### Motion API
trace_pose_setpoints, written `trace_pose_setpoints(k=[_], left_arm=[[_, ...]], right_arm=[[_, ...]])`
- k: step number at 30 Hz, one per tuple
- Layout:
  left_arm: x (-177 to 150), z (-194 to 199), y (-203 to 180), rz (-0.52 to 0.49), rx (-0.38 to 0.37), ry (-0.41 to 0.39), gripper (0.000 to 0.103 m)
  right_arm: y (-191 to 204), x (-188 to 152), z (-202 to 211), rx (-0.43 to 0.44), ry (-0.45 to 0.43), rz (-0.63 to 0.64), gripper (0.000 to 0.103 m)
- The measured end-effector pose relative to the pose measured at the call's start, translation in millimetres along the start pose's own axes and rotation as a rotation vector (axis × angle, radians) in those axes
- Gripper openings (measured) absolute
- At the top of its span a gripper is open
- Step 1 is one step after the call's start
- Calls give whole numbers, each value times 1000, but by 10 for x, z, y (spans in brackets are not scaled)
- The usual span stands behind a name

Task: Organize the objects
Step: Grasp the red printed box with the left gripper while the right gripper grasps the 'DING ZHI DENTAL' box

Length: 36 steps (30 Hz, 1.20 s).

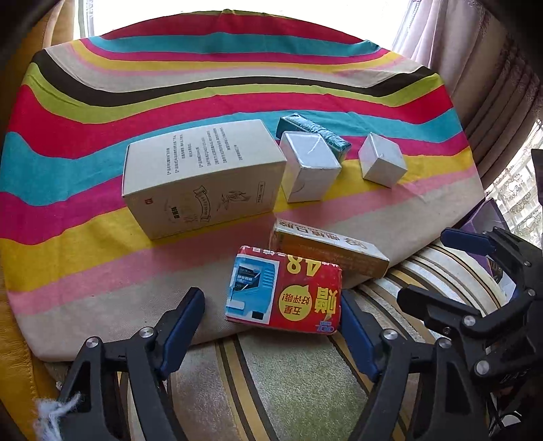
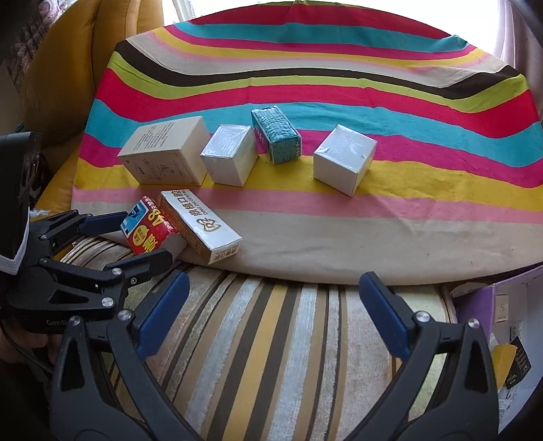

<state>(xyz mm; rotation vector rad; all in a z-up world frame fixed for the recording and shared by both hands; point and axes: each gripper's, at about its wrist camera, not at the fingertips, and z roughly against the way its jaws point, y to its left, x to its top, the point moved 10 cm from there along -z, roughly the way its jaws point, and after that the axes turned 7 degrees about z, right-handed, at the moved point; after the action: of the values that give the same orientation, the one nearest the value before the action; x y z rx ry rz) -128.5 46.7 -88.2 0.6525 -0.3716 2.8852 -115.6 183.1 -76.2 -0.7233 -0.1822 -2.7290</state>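
Glossy red box [image 1: 284,298], prob. cardboard

Bright daylight is pouring in through the window [image 1: 91,17] at the top of the frame, washing it out to white. A pale, patterned curtain [image 1: 482,68] is hanging down the upper right. A striped cloth [image 1: 203,68] in red, teal, yellow, pink, lime and brown is lying spread across the middle, its near edge resting over a cushion [image 2: 271,339] striped in beige, brown and yellow. Mustard-yellow upholstery [image 2: 68,68] is showing at the upper left. A purple carton [image 2: 492,305] is sitting at the lower right.
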Motion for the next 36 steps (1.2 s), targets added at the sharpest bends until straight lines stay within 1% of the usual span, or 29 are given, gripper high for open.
trace_pose_setpoints(k=[1, 3, 5, 6, 8, 10, 14, 16, 18, 22, 25, 26, 29, 32, 36], left_arm=[[4, 8, 2, 0, -1, -4, 66], [6, 31, 37, 13, -5, -12, 61], [12, 62, 85, 48, -28, -19, 61], [14, 78, 116, 66, -34, -22, 61], [16, 128, 136, 91, -61, -35, 61], [25, 180, 156, 101, -61, -54, 61], [32, 267, 270, 147, -63, -84, 61], [37, 290, 340, 178, -57, -99, 61], [39, 329, 425, 212, -52, -117, 61], [58, 354, 603, 290, -32, -148, 61], [66, 422, 708, 327, -23, -180, 61], [77, 438, 737, 342, -14, -194, 61], [93, 509, 881, 403, 8, -239, 61], [95, 525, 997, 450, 5, -263, 61], [77, 533, 1043, 465, -11, -273, 61]], right_arm=[[13, 6, -24, -2, 8, 12, 101], [36, 20, -75, -19, 26, 39, 101], [45, 33, -137, -48, 47, 60, 101], [44, 42, -156, -50, 50, 62, 101], [-13, 57, -171, -81, 54, 50, 101], [-82, 47, -181, -121, 65, 37, 101], [-193, -2, -228, -172, 91, 7, 100], [-248, -8, -254, -191, 102, -16, 97], [-298, -11, -234, -208, 101, -36, 97], [-90, 101, -129, -131, 42, -6, 96], [154, 190, -103, -59, 16, -22, 96], [229, 206, -108, -51, 11, -24, 96], [338, 233, -148, -74, 23, -43, 96], [449, 257, -225, -81, 57, -67, 96], [497, 300, -294, -78, 81, -126, 96]])
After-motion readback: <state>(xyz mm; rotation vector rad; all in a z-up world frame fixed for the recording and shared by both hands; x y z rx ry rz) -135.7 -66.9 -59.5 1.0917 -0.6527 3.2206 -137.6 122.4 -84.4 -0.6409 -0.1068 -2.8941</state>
